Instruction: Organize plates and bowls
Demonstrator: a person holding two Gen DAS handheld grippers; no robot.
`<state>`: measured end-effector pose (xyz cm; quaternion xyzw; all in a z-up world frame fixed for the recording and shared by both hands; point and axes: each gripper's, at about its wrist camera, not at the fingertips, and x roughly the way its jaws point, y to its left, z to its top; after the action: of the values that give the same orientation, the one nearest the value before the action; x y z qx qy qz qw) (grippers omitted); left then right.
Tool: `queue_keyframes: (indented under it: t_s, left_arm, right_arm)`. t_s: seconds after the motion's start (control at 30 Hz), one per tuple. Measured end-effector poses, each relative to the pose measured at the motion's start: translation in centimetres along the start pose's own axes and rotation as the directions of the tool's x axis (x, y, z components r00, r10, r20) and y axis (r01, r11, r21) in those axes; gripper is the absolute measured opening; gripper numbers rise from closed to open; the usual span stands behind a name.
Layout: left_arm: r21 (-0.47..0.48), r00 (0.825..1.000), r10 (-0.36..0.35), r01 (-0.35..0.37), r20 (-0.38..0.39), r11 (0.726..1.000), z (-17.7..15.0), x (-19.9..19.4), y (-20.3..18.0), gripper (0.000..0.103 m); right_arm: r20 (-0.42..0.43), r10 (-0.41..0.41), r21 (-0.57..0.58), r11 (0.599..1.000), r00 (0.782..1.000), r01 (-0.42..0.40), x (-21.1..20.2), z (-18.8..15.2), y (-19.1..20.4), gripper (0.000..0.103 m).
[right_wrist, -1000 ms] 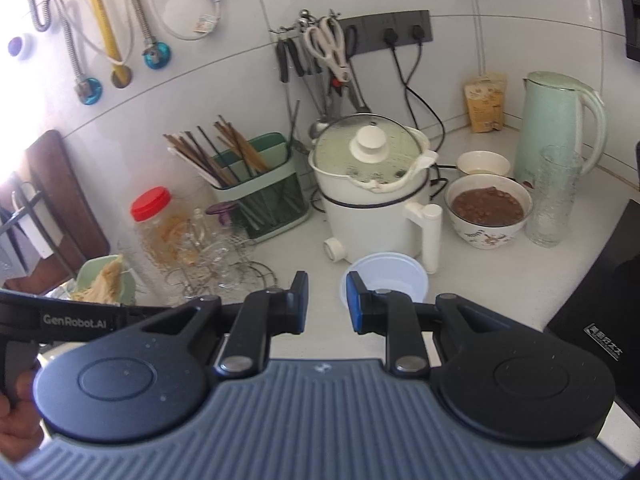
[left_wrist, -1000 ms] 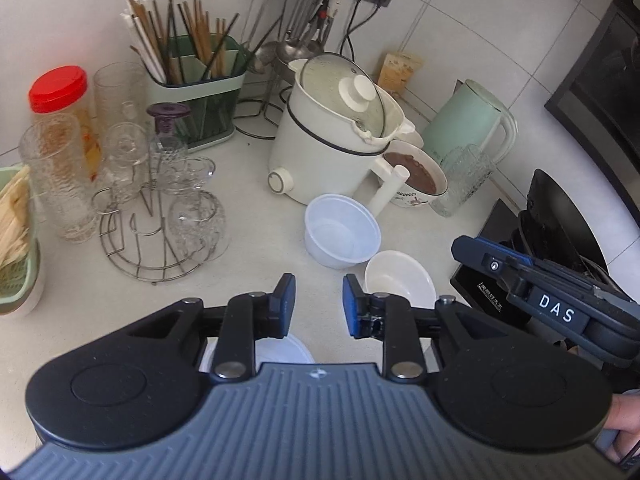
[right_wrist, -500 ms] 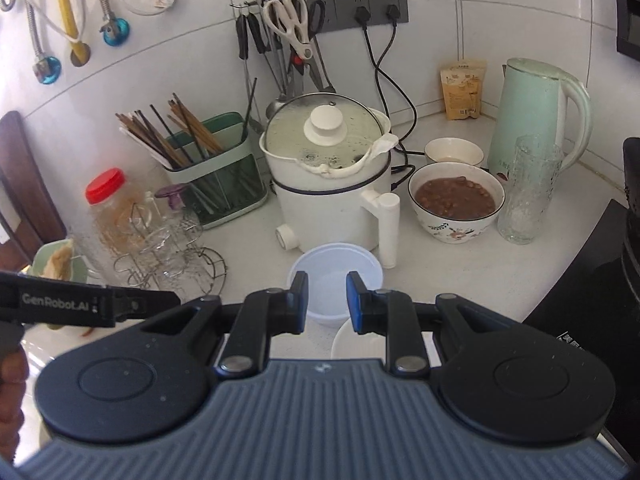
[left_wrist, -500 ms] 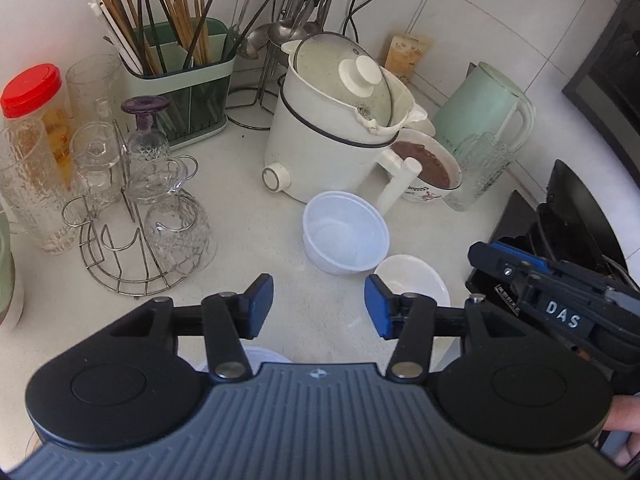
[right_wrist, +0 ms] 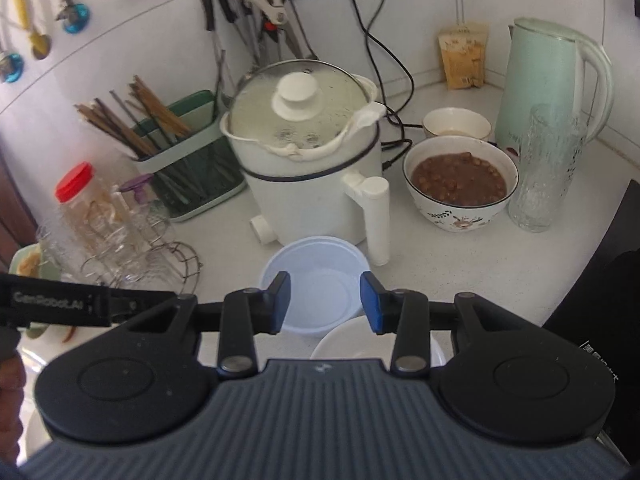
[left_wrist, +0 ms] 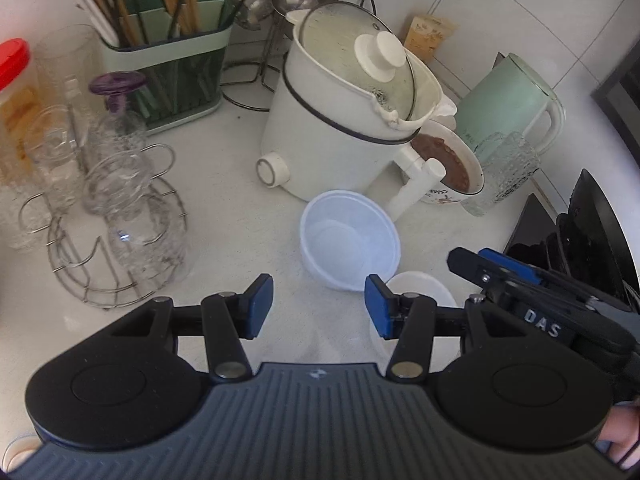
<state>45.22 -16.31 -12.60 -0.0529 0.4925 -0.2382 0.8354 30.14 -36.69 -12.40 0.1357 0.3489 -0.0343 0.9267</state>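
Note:
A pale blue plastic bowl (left_wrist: 350, 238) stands on the white counter in front of the cooker; it also shows in the right wrist view (right_wrist: 316, 284). A smaller white bowl (left_wrist: 420, 286) sits just to its near right, partly hidden by my fingers, and shows in the right wrist view (right_wrist: 352, 340). My left gripper (left_wrist: 319, 306) is open and empty, just short of the blue bowl. My right gripper (right_wrist: 325, 302) is open and empty, hovering over the blue bowl's near rim. The right gripper also shows in the left wrist view (left_wrist: 520, 292).
A white electric cooker (right_wrist: 308, 152) with a side handle stands behind the bowls. A patterned bowl of brown food (right_wrist: 460, 182), a glass (right_wrist: 544, 168), a green kettle (right_wrist: 556, 80), a glass rack (left_wrist: 116, 220), a chopstick holder (left_wrist: 168, 52) and a black stove (left_wrist: 592, 232) crowd the counter.
Both grippers have moved forward toward the bowls. The left gripper opened wide first; the right gripper opened in the last half second.

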Motion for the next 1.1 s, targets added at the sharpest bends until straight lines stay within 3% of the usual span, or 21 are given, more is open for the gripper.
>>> queue_keyframes:
  t_s: [0.13,0.33,0.57,0.63,0.83,0.97,1.1]
  left_arm:
    - [-0.010,1.000,-0.013,0.013,-0.020,1.000,0.8,2.0,0.2,0.056]
    - [-0.022,0.997,-0.050,0.049,-0.066,0.999,1.4,5.3,0.6,0.056]
    - [-0.059,0.989,-0.101,0.095,-0.111,0.994,1.9,9.8,1.5,0.054]
    - [-0.060,0.988,-0.103,0.097,-0.116,0.994,2.1,10.7,1.5,0.050]
    - [-0.034,0.994,-0.062,0.059,-0.093,0.998,2.5,12.7,1.5,0.043]
    - [-0.058,0.992,-0.060,0.054,-0.111,0.997,2.6,14.1,2.2,0.032]
    - [-0.050,0.990,-0.059,0.053,-0.129,0.997,2.6,15.1,2.3,0.020]
  right_arm:
    - [-0.060,-0.008,0.044,0.999,0.998,0.011,2.3,1.0,-0.7,0.040]
    - [-0.084,-0.014,0.018,1.000,0.996,0.016,5.0,1.8,-1.4,0.039]
    - [-0.129,-0.021,0.052,0.998,0.991,0.028,8.7,1.0,-2.6,0.039]
    - [-0.115,-0.045,0.051,0.997,0.992,0.051,9.1,0.8,-2.7,0.038]
    - [-0.124,-0.017,0.074,0.997,0.992,0.026,10.7,0.2,-3.0,0.035]
    - [-0.133,-0.007,0.071,0.997,0.991,0.016,11.6,-0.1,-3.1,0.035]
    - [-0.123,-0.038,0.104,0.993,0.992,0.051,12.2,-0.5,-3.5,0.026]
